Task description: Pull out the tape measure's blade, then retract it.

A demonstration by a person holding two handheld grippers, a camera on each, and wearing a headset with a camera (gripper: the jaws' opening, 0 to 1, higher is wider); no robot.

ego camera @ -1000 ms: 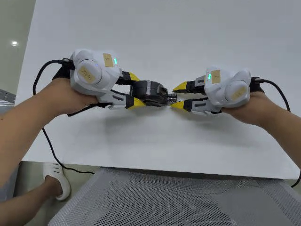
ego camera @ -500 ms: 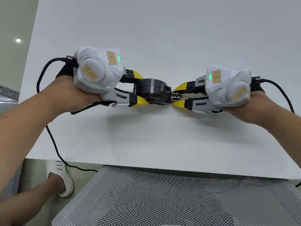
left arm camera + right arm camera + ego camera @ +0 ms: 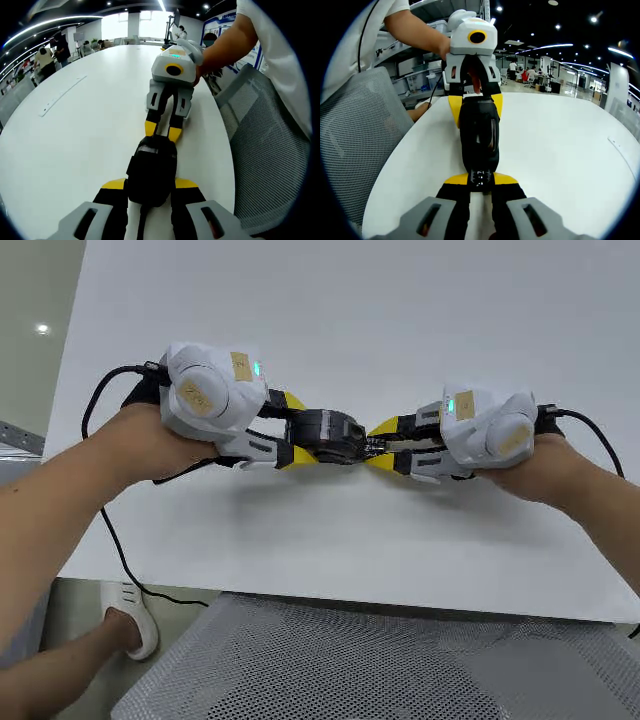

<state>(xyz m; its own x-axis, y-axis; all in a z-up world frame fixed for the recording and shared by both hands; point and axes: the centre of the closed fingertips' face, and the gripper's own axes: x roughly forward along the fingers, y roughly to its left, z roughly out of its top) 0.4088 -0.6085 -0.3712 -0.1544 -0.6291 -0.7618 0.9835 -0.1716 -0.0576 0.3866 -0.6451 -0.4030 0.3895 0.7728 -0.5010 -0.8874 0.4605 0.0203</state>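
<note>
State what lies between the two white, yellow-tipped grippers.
A black plastic tape measure, case clamped by the left gripper, blade tip pinched by the right gripper, in the head view.

From where I stood, the white, round-shelled left gripper (image 3: 303, 430) and its twin, the right gripper (image 3: 379, 445), each had black fingers (image 3: 383, 426) tipped yellow, a tan paper sticker (image 3: 241, 366), a small green light (image 3: 256, 368) and a black cable (image 3: 96, 405) at the rear. The person wore a white short sleeve (image 3: 272, 42) and a white slipper (image 3: 128, 615).
</note>
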